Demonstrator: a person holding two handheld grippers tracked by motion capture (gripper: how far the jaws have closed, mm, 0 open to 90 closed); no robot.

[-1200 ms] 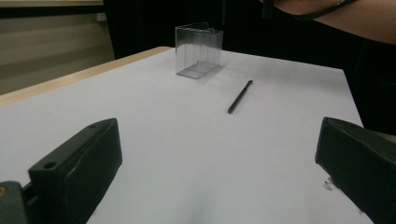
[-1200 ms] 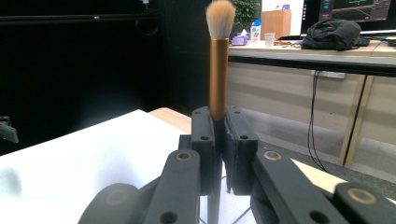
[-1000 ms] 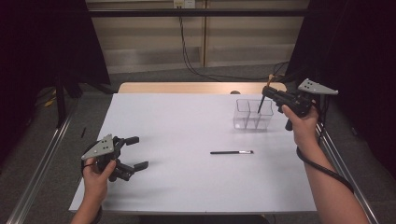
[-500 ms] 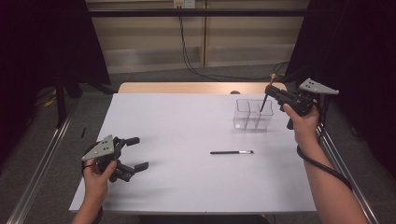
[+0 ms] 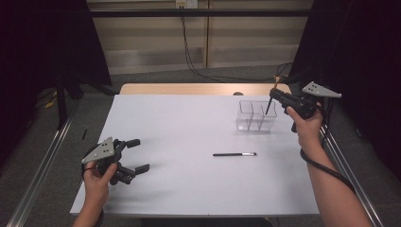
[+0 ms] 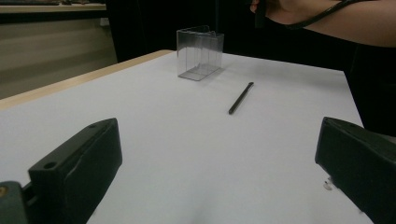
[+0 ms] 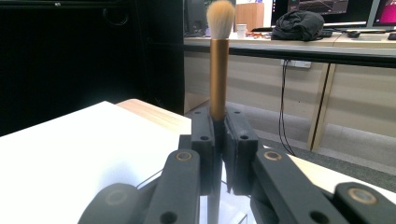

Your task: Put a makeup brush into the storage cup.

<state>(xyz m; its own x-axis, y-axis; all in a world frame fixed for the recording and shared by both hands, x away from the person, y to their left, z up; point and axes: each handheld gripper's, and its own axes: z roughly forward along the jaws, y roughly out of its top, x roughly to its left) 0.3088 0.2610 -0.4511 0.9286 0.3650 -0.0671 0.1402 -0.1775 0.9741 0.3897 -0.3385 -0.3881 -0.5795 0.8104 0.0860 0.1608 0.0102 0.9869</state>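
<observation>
The right gripper (image 5: pixel 274 97) is clamped on a makeup brush (image 7: pixel 218 70), its jaws pressed tight on the dark handle just below the copper-coloured collar. In the high view the brush hangs at a slight tilt over the clear box (image 5: pixel 256 116), which stands near the right edge of the table (image 5: pixel 189 184) toward the far right corner; the lower tip seems to sit at or just inside the right-hand compartment, though whether it touches the wall cannot be told.

The brush looks light and stiff, a thin rigid stick with a soft tuft on top. The handle is smooth and probably slippery, so it could pivot or slide in the jaws; a grip on the handle near the collar, as now, keeps the bristles uncrushed and leaves the long end free to go down into the box. The box itself looks thin-walled and light, so a nudge from the tip could shove or tip it.

A second thin dark brush (image 5: pixel 234 154) lies flat near the middle of the table, toward the right. The left gripper (image 5: pixel 137 155) rests near the near left corner with jaws wide apart and nothing between them.

The lower part of the held handle is hidden behind the jaws in the right gripper view, and the box's clear walls make its dividers hard to read.
</observation>
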